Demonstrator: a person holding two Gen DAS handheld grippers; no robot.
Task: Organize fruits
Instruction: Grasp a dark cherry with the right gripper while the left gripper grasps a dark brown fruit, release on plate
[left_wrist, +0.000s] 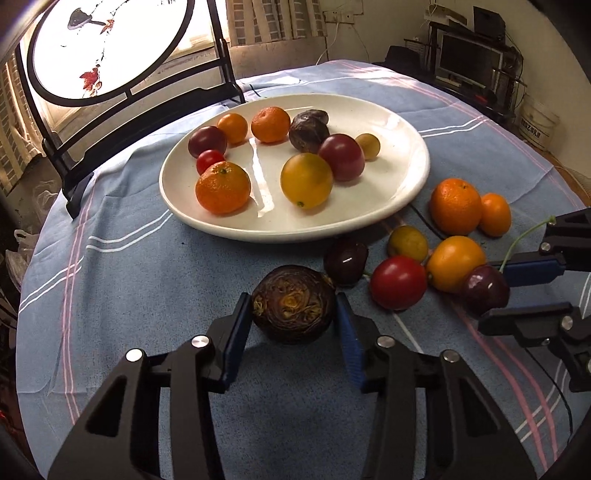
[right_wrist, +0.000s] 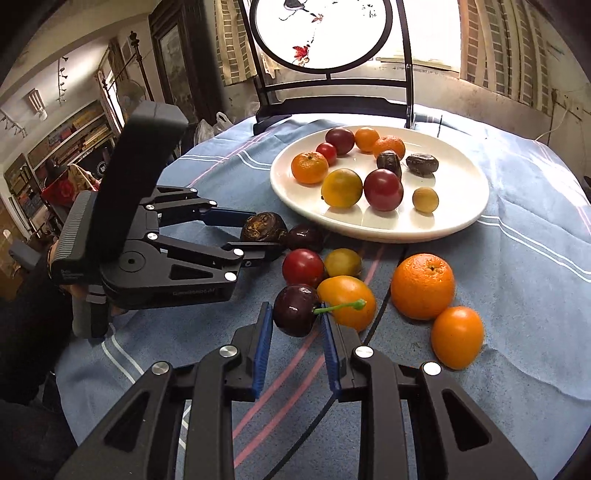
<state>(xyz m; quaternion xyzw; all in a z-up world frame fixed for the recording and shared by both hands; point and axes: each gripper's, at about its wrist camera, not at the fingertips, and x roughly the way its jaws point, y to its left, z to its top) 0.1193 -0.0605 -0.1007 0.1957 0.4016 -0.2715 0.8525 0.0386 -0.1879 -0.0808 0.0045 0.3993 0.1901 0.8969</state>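
Observation:
A white plate (left_wrist: 388, 122) holds several fruits: mandarins, tomatoes, a yellow fruit, dark wrinkled ones; it also shows in the right wrist view (right_wrist: 458, 173). My left gripper (left_wrist: 294, 306) is shut on a dark brown wrinkled fruit (left_wrist: 293, 303) resting on the cloth; the right wrist view shows this gripper (right_wrist: 264, 236) and that fruit (right_wrist: 263, 227). My right gripper (right_wrist: 296, 314) is shut on a dark cherry (right_wrist: 295, 310) with a green stem; in the left wrist view this gripper (left_wrist: 495, 293) grips that cherry (left_wrist: 485, 288).
Loose on the blue cloth (left_wrist: 129, 280) near the plate lie a red tomato (right_wrist: 303, 267), an orange tomato (right_wrist: 347, 301), a mandarin (right_wrist: 422, 286), a small orange fruit (right_wrist: 457, 336), a yellow fruit (right_wrist: 342, 263) and another dark cherry (right_wrist: 306, 238). A round screen on a black stand (left_wrist: 110, 48) stands behind.

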